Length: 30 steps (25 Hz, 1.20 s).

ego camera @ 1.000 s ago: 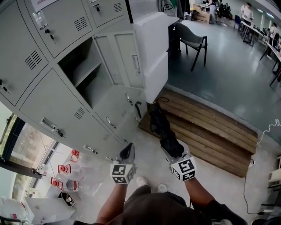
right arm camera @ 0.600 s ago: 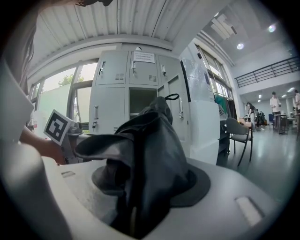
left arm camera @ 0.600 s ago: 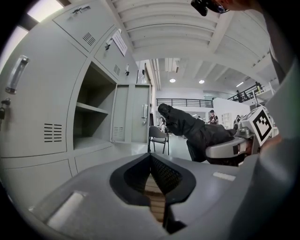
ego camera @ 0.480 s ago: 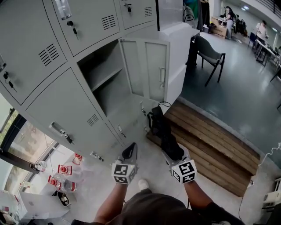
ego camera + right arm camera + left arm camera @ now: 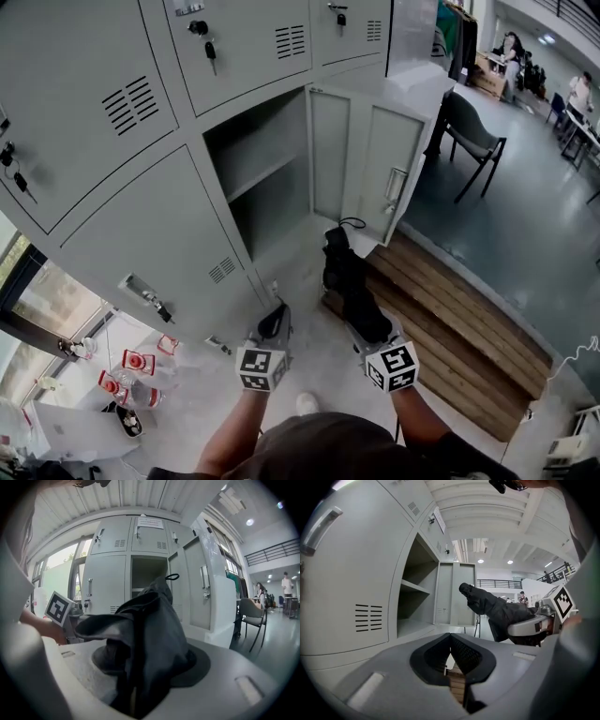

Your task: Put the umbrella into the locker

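Since a second ago, both grippers and the umbrella (image 5: 351, 281) have come nearer the locker (image 5: 141, 216). Its open compartment (image 5: 272, 183) now fills the upper middle of the head view instead of sitting off at the upper left, and the umbrella's far end lies just under the opening.

That umbrella is a folded black one: soft, matte fabric bunched in loose creases around a stubby core, with a thin cord loop at its far tip. It is not in the locker yet. It sits at the centre of the frame, carried in the air, pointing up toward the compartment. The right gripper (image 5: 372, 326) has its jaws clamped around the near end, and in the right gripper view the dark cloth (image 5: 149, 634) spills over both pads. The left gripper (image 5: 273, 324), beside it at lower centre, has its ribbed black pads (image 5: 461, 653) pressed together on nothing.

By my reading the carry is well along. The door (image 5: 392, 178) stands swung aside to the right, so what remains is pushing the umbrella past the sill, setting it down and letting go.

The locker is smooth grey painted sheet metal, boxy, with louvred vents and one flat shelf (image 5: 255, 173) partway up the compartment. A slatted wooden platform (image 5: 459, 309) lies at lower right on a glossy floor.
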Each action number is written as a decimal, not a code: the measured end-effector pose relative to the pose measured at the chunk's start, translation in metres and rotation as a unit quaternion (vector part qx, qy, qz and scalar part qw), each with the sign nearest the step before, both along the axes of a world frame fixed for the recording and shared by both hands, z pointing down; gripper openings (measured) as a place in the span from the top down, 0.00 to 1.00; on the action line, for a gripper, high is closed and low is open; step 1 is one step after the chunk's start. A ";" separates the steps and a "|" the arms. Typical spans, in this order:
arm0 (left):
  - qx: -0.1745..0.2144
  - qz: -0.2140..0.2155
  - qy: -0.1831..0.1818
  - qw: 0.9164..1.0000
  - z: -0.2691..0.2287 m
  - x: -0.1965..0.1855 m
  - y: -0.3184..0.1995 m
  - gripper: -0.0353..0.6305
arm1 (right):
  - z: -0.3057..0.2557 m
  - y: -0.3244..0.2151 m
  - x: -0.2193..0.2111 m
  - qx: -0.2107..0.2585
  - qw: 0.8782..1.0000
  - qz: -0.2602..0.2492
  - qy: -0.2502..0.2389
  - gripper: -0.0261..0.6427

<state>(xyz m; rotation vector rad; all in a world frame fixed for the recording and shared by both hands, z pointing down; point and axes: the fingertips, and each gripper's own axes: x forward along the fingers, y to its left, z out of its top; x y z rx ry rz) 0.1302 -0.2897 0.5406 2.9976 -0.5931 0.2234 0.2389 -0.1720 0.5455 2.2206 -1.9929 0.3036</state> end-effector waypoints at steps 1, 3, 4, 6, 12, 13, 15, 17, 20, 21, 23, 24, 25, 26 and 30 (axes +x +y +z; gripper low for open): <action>-0.002 -0.004 0.001 1.000 0.001 -0.002 -0.009 0.94 | 0.000 -0.008 0.000 -0.001 1.000 -0.003 0.002 0.61; -0.004 -0.011 0.004 1.000 0.002 -0.005 -0.023 0.94 | -0.001 -0.024 -0.002 -0.002 1.000 -0.008 0.005 0.61; -0.004 -0.013 0.006 1.000 0.001 -0.007 -0.029 0.94 | -0.001 -0.030 -0.003 -0.003 1.000 -0.011 0.005 0.61; -0.004 -0.017 0.009 1.000 0.001 -0.010 -0.039 0.94 | -0.001 -0.043 -0.007 -0.005 1.000 -0.015 0.004 0.61; -0.005 -0.036 0.019 0.999 0.005 -0.017 -0.062 0.94 | -0.002 -0.074 -0.011 -0.011 0.999 -0.038 0.008 0.61; -0.007 -0.038 0.018 0.999 0.006 -0.017 -0.062 0.94 | -0.001 -0.077 -0.011 -0.014 0.999 -0.042 0.009 0.61; -0.008 -0.044 0.013 0.999 0.010 -0.018 -0.066 0.94 | 0.000 -0.084 -0.009 -0.017 0.999 -0.051 0.007 0.61; -0.005 -0.054 0.009 0.998 0.012 -0.018 -0.073 0.94 | 0.002 -0.094 -0.007 -0.019 0.998 -0.061 0.005 0.61; -0.010 -0.071 0.003 0.997 0.012 -0.016 -0.081 0.94 | 0.007 -0.112 -0.002 -0.024 0.997 -0.079 0.003 0.61; -0.010 -0.079 0.002 0.997 0.013 -0.016 -0.084 0.94 | 0.008 -0.118 0.000 -0.026 0.996 -0.086 0.002 0.61; -0.007 -0.096 0.004 0.995 0.013 -0.015 -0.090 0.94 | 0.009 -0.130 0.004 -0.027 0.994 -0.101 0.004 0.61; -0.006 -0.105 0.006 0.994 0.014 -0.013 -0.094 0.94 | 0.009 -0.137 0.007 -0.026 0.994 -0.108 0.005 0.61; -0.005 -0.113 0.007 0.994 0.014 -0.012 -0.097 0.94 | 0.008 -0.143 0.010 -0.026 0.993 -0.115 0.006 0.61; -0.004 -0.120 0.006 0.993 0.013 -0.011 -0.100 0.94 | 0.008 -0.150 0.012 -0.026 0.992 -0.122 0.007 0.61; -0.005 -0.145 -0.001 0.989 0.012 -0.009 -0.107 0.94 | 0.012 -0.171 0.021 -0.031 0.989 -0.147 0.011 0.60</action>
